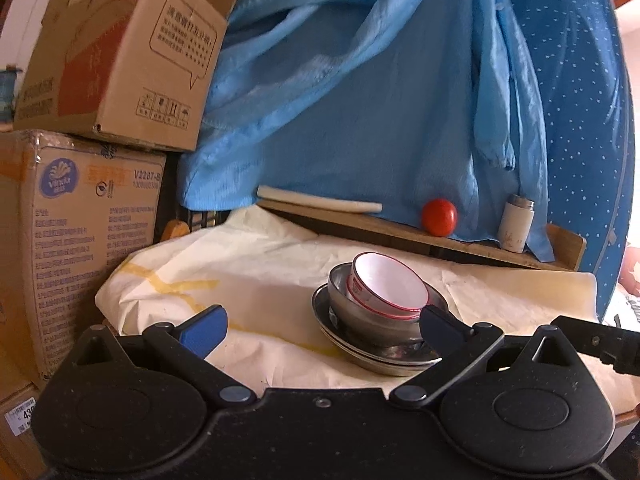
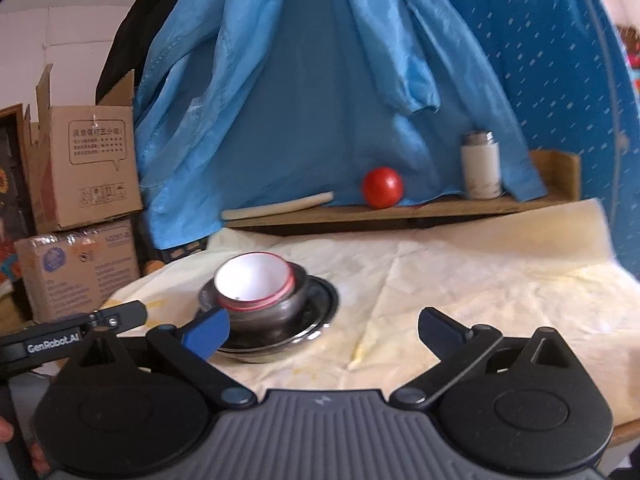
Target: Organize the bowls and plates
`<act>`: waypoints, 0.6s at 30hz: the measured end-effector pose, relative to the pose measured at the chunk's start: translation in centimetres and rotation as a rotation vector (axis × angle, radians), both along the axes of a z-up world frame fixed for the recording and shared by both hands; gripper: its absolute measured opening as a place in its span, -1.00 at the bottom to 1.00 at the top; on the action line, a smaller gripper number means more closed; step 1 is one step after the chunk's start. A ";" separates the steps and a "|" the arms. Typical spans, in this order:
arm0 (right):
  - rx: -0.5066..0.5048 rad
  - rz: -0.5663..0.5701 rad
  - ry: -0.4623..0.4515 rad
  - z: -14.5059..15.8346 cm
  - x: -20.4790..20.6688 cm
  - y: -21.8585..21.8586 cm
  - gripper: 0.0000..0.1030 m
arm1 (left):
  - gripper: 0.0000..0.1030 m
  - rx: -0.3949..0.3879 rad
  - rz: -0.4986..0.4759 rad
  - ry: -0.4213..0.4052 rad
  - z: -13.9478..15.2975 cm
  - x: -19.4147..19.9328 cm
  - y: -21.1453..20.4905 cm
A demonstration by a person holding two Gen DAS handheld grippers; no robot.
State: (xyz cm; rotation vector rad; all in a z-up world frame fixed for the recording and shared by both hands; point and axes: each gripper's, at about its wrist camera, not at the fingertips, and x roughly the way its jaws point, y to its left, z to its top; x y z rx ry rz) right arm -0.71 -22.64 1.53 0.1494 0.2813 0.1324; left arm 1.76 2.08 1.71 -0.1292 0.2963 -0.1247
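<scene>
Two grippers were ours, both with jaws spread wide and empty. From the left gripper [image 1: 322,330] we saw the stack ahead and to the right: a white bowl [image 1: 390,286] tilted inside a steel bowl [image 1: 374,320] on steel plates [image 1: 372,354], just beyond its right finger. From the right gripper [image 2: 324,332] we saw the same stack on the cloth-covered table [image 2: 460,280], behind its left finger.
</scene>
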 end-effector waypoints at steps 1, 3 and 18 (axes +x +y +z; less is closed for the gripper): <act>-0.007 -0.011 -0.008 -0.2 -0.3 0.0 0.99 | 0.98 0.011 -0.003 -0.003 -0.2 -0.1 -0.2; -0.008 -0.027 -0.022 -0.8 -0.9 0.1 0.99 | 0.98 0.016 -0.005 -0.010 -0.8 -0.3 -0.4; -0.006 -0.139 -0.089 -4.2 -2.1 0.9 0.99 | 0.98 0.008 0.057 -0.057 -3.8 -1.5 0.0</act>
